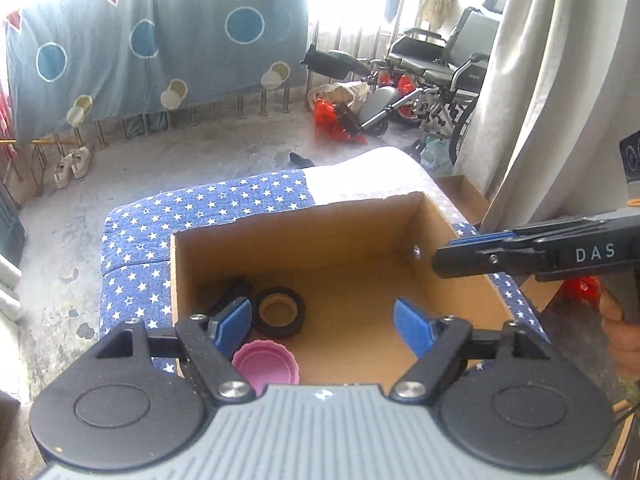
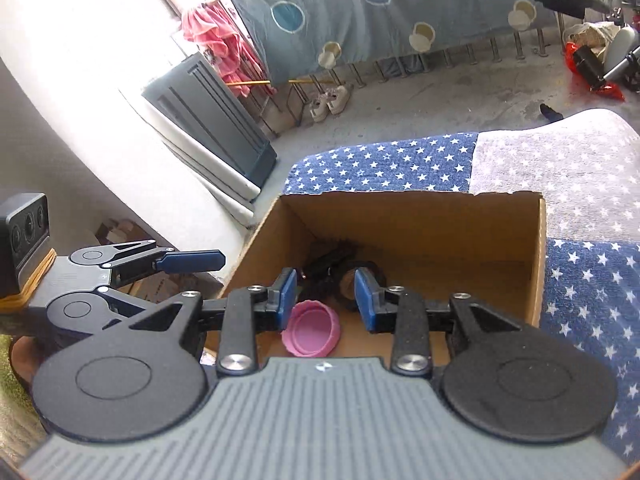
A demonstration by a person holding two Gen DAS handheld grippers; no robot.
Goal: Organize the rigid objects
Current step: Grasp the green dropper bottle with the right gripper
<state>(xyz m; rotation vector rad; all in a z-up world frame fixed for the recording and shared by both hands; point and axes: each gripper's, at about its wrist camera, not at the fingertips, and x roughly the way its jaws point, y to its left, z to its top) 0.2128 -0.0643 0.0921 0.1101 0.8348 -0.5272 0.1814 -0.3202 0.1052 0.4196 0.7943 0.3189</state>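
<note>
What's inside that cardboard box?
A pink lid, a black tape roll and another dark object at the back, partly hidden by the left gripper's fingers. The near floor is covered.

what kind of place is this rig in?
Probably a home balcony or utility area: a patterned sheet hangs over a railing, shoes sit on a bare concrete floor, and a wheelchair is parked in the corner.
</note>
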